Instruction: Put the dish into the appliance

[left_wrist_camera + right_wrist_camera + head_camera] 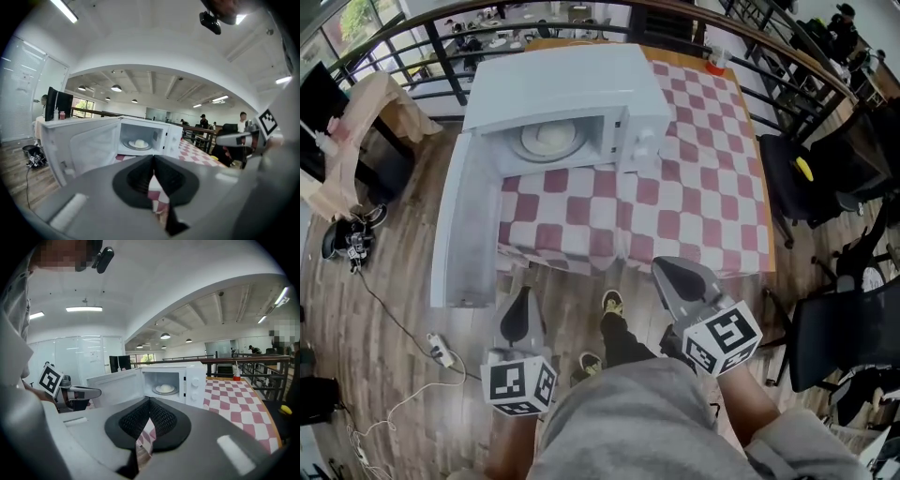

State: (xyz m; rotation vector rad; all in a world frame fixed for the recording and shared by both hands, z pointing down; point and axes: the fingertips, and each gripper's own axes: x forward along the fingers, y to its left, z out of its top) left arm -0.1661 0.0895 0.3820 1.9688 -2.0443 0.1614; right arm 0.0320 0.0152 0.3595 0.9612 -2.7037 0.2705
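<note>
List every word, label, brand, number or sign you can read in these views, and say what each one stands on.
No text can be read anywhere.
Left marker cube and right marker cube: black-and-white square patterns, not letters or numbers.
Microwave: no brand or label can be made out, and any print by its knobs is too small to read.
Red container at the far table edge: too small to read.
</note>
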